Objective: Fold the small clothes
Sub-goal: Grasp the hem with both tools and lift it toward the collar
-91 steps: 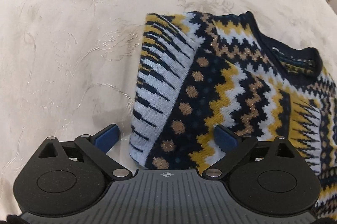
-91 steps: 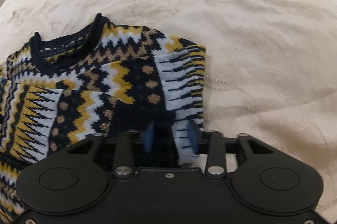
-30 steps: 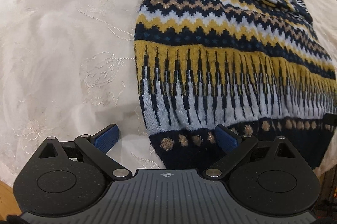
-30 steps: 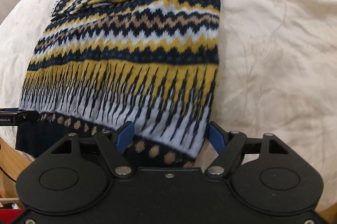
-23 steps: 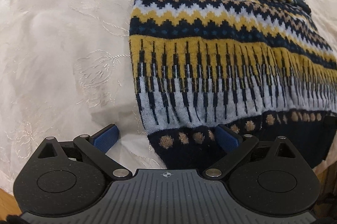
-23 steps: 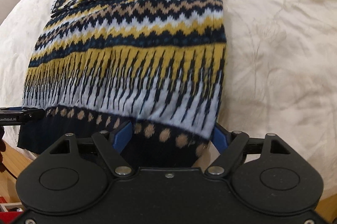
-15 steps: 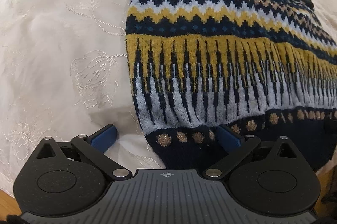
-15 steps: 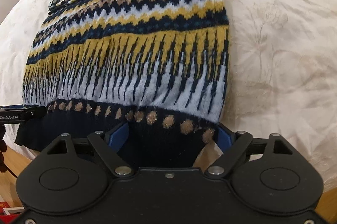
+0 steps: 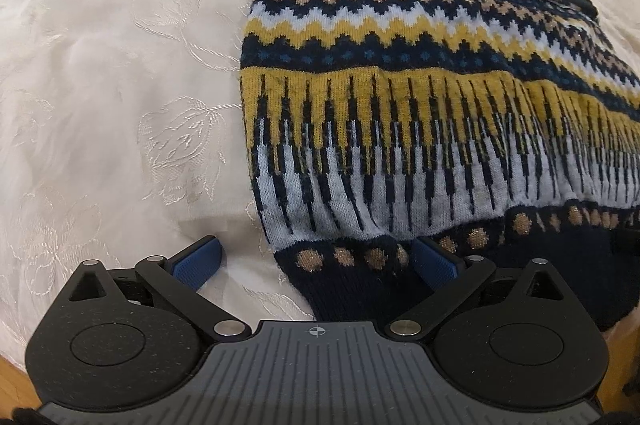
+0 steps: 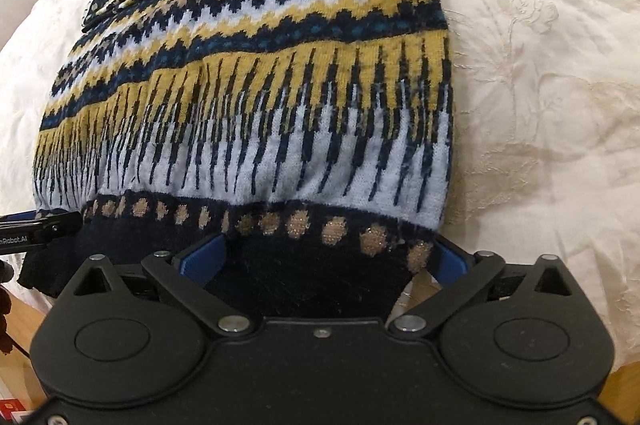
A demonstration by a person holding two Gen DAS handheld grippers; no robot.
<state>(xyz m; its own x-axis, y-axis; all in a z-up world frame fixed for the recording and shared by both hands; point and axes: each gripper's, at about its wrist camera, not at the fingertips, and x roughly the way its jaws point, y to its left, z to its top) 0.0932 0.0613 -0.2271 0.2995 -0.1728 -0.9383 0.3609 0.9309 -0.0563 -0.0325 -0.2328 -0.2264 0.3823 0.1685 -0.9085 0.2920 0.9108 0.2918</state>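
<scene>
The left gripper (image 9: 316, 261) is sitting with its jaws spread wide, straddling the near left corner of the sweater's (image 9: 400, 113) dark hem without pinching it. The right gripper (image 10: 328, 259) is likewise gaping wide, its blue pads (image 10: 204, 259) flanking the near right hem corner. The sweater, knitted in navy, mustard, tan and pale blue zigzag bands, is lying flat on the cream embroidered bedspread (image 9: 120, 85), sleeves folded across the chest at the far end, hem nearest both grippers.
</scene>
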